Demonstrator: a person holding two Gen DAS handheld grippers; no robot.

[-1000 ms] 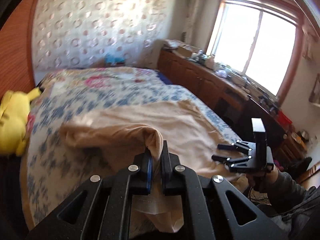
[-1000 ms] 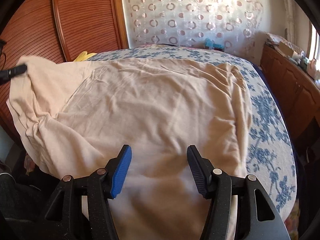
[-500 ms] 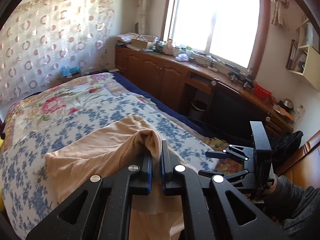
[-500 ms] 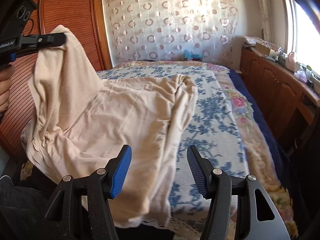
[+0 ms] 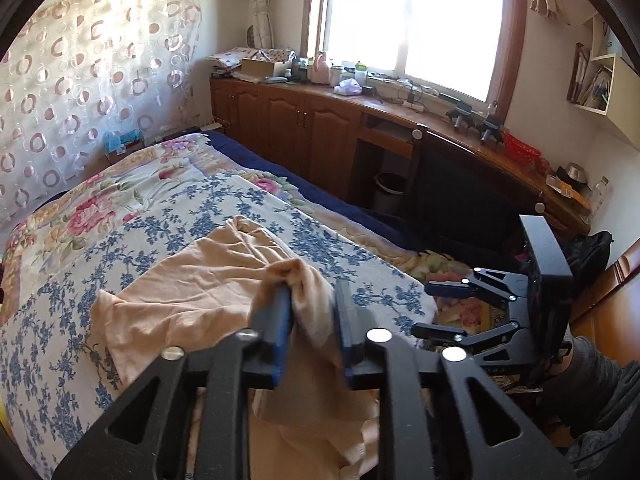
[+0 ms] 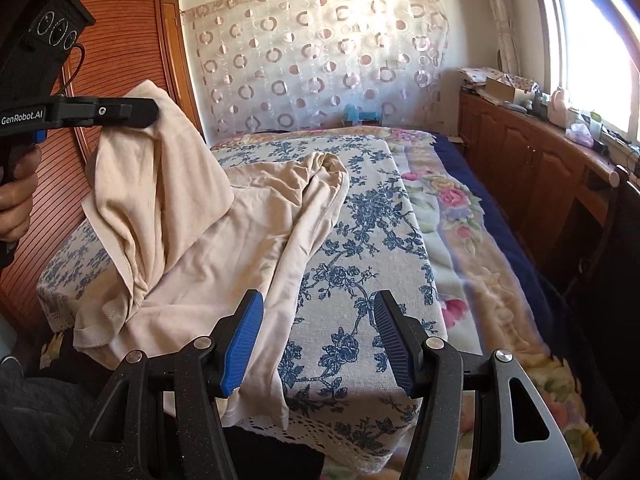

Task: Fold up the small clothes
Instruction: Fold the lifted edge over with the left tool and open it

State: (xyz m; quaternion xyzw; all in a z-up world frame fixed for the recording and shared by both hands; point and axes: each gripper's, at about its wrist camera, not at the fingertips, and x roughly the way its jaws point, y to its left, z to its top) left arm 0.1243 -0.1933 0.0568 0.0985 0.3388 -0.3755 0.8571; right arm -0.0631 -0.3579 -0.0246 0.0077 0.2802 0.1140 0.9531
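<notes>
While I watched through the left wrist camera, the left gripper had its fingers a little apart, with a bunched fold of the beige garment filling most of the gap and draped over the tip of one blue pad. That part of the picture was blurred, so I could not tell whether the fold was pinched or only lying there. From the right wrist camera the same gripper was raised off the mattress, and the fold hung from its tip in a loose drape down to the rest of the fabric.

The right gripper had its fingers spread wide with nothing between them. It hovered over the near edge of the bed, and the garment's hanging edge passed just beside one of its pads.

The garment lay crumpled on the blue-flowered bed cover, its far end rolled into a ridge and its near end spilling over the mattress edge. My left hand gripped the handle in front of the wooden wardrobe. A circle-patterned curtain hung beyond the bed, and wooden cabinets ran beneath the bright window.
</notes>
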